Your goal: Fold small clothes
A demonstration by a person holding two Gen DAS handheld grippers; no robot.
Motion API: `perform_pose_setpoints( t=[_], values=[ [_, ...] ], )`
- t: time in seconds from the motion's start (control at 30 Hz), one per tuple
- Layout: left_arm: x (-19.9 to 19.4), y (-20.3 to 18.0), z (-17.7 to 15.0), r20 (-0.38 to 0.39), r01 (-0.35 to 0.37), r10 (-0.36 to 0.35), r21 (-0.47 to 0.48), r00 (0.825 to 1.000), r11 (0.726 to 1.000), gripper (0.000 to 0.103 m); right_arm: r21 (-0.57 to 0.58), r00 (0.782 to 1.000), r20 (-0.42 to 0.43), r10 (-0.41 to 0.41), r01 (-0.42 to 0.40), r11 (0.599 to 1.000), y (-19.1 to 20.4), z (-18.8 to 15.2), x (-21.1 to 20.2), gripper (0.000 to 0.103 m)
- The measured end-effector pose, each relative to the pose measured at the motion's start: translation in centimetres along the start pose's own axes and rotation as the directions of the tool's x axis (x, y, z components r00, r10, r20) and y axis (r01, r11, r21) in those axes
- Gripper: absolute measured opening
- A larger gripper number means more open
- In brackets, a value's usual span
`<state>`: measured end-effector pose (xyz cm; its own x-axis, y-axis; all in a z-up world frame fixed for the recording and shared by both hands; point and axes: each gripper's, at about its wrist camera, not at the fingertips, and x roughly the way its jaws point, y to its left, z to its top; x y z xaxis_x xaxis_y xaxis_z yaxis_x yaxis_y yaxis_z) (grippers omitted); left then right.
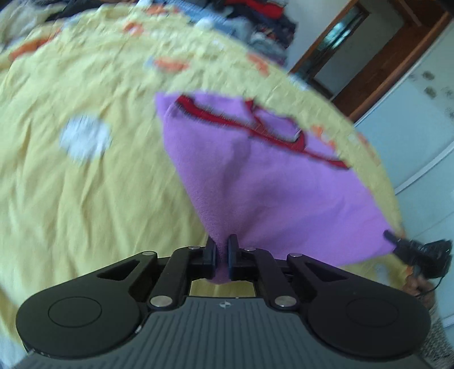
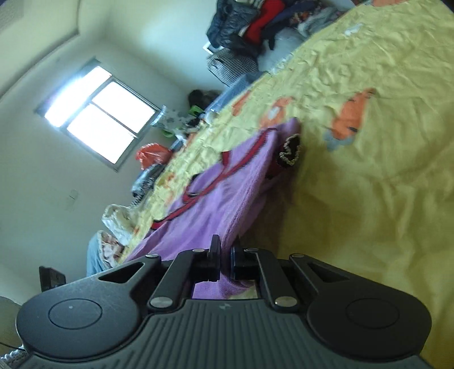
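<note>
Left gripper: jaws narrow, pinching a bunched corner of the purple garment (red trim). Right gripper: jaws narrow, clamped on another edge of the garment. Garment held stretched between both grippers above the yellow bedsheet. Clothes pile at far end.

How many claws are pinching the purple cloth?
2. The left claw is shut on one corner of the purple cloth. The right claw is shut on its other corner, stretching it over the yellow bedsheet.
</note>
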<state>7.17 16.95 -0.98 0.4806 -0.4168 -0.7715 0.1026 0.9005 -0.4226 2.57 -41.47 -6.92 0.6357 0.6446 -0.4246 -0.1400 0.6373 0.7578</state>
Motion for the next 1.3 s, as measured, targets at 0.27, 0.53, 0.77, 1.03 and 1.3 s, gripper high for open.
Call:
perform_pose_setpoints(
  t=[0.27,0.53,0.77,1.03,1.3],
  values=[
    [-0.4,2.2,-1.8,0.075,-0.032,0.038,-0.083,0.996,0.996,0.023,-0.085,0.995,-0.032,-0.095,0.092,0.992,1.3,0.7,-0.4,0.040],
    [1.7,3.3,-2.5,0.009,0.038,-0.037,-0.100,0.999,0.994,0.010,-0.116,0.981,-0.035,-0.189,0.183,0.976,2.6,-0.7,2.3,0.006],
    [1.2,4.8,-3.8,0.001,0.103,-0.103,-0.091,0.995,0.991,0.010,-0.184,0.951,-0.002,-0.308,0.302,0.935,3.5,-1.4,2.6,0.006],
    [-2.4,1.2,1.1,0.126,-0.017,0.012,0.036,0.992,0.999,0.067,-0.413,0.889,0.199,-0.412,0.457,0.788,10.7,-0.1,2.9,0.035],
    [9.1,-3.0,9.5,0.156,-0.141,0.129,0.067,0.979,0.988,0.064,-0.415,0.897,0.159,-0.412,0.440,0.796,10.1,6.3,13.8,0.034]
  ],
)
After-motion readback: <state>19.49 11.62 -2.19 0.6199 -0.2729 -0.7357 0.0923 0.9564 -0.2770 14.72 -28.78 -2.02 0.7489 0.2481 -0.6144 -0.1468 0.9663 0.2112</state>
